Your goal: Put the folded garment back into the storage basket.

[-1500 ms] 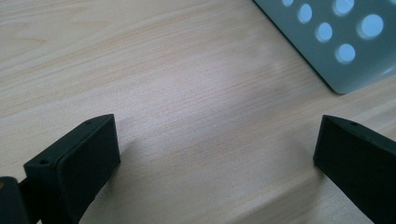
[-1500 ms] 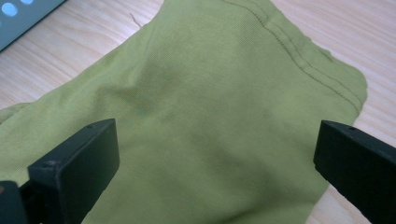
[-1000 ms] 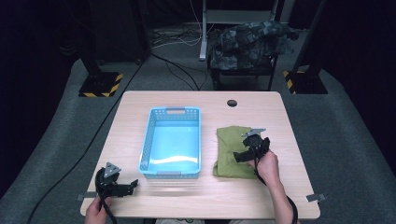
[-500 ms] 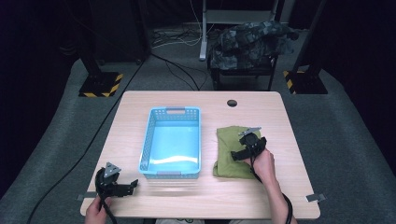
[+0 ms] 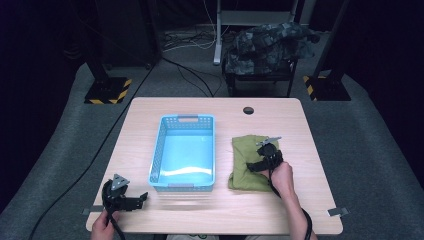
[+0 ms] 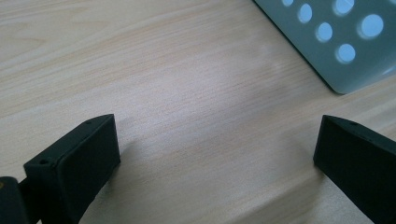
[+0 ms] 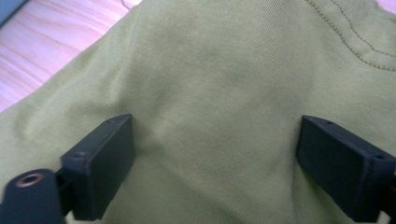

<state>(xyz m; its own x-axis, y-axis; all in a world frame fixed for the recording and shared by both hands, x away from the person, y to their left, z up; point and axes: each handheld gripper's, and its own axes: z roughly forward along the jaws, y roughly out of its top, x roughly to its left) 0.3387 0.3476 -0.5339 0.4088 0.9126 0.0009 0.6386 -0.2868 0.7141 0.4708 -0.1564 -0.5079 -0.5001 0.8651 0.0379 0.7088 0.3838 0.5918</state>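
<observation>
A folded olive-green cloth (image 5: pixel 245 160) lies on the wooden table, right of a light blue perforated basket (image 5: pixel 184 152). My right gripper (image 5: pixel 257 162) is down on the cloth, jaws spread wide with the green fabric (image 7: pixel 219 93) bunching slightly between them. At the front left corner my left gripper (image 5: pixel 137 199) rests low over bare wood, open, nothing between its jaws. In the left gripper view a corner of the basket (image 6: pixel 341 46) shows at the upper right.
The table (image 5: pixel 215 112) has a round cable hole (image 5: pixel 248 110) near its far edge. Behind it stands a chair draped with camouflage fabric (image 5: pixel 270 45). Tape strips mark the front corners of the table.
My right gripper has moved left and forward a little across the green cloth. The left gripper has stayed put.
</observation>
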